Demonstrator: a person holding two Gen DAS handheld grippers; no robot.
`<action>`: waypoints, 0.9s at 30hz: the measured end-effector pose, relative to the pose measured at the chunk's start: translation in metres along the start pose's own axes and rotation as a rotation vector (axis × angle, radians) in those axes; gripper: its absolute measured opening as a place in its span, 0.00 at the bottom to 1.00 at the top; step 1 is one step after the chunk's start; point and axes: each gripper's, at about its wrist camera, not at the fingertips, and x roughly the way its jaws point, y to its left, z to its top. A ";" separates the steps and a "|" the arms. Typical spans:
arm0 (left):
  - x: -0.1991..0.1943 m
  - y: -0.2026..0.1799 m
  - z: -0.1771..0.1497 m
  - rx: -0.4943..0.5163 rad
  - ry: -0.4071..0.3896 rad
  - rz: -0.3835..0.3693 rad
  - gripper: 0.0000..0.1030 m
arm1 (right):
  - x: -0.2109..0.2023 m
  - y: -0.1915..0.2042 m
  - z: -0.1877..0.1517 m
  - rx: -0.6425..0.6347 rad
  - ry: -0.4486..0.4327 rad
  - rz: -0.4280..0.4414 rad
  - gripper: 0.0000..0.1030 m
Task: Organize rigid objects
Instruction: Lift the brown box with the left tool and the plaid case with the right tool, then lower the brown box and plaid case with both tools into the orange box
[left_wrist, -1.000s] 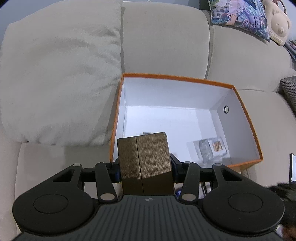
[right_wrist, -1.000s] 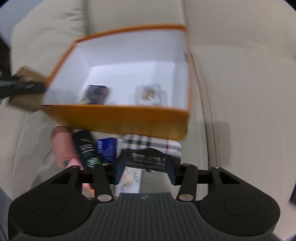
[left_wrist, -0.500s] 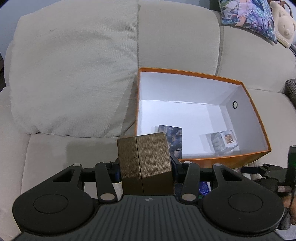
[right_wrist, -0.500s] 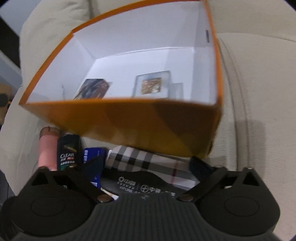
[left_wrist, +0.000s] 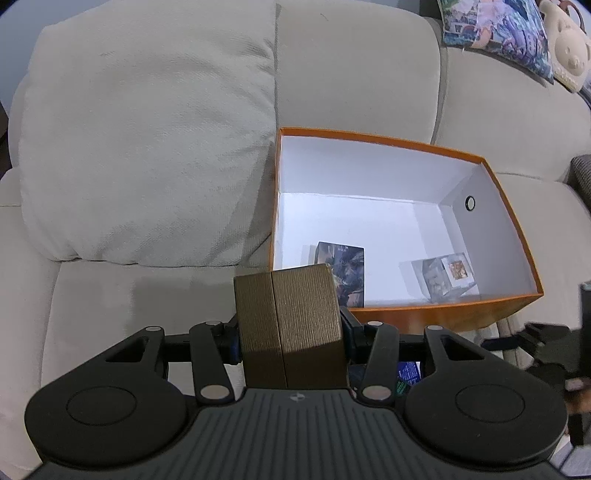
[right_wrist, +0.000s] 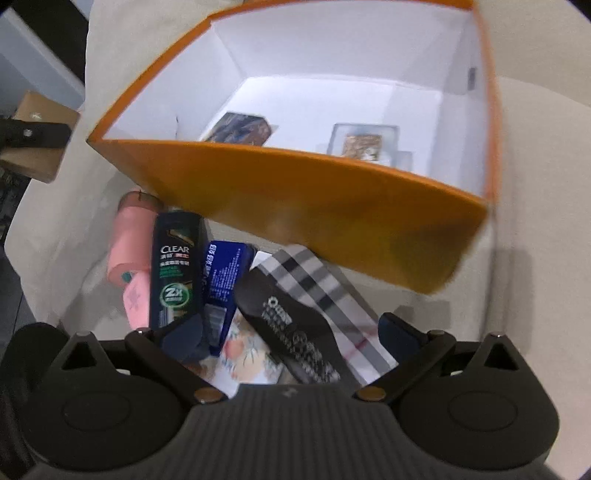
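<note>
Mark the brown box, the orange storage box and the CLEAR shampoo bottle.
brown box (left_wrist: 295, 325), left wrist view, on its ribbed front face between the fingers.
orange storage box (right_wrist: 314, 199), right wrist view, on its near outer wall.
CLEAR shampoo bottle (right_wrist: 175, 266), right wrist view, on its label.

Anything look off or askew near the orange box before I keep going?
Yes: the items in front of the orange box lie in a loose, overlapping heap: CLEAR bottle, blue carton, black pouch across the checked box. No spill or damage shows.
</note>
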 end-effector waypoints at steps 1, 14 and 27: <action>0.000 0.000 0.000 0.001 0.001 0.001 0.53 | 0.006 -0.001 0.002 -0.017 0.016 -0.007 0.98; 0.009 0.000 -0.002 0.003 0.015 -0.003 0.53 | -0.012 -0.021 -0.031 0.114 -0.039 -0.037 0.68; -0.001 0.001 -0.002 -0.001 -0.003 -0.001 0.53 | -0.023 -0.026 -0.031 0.190 -0.088 -0.021 0.66</action>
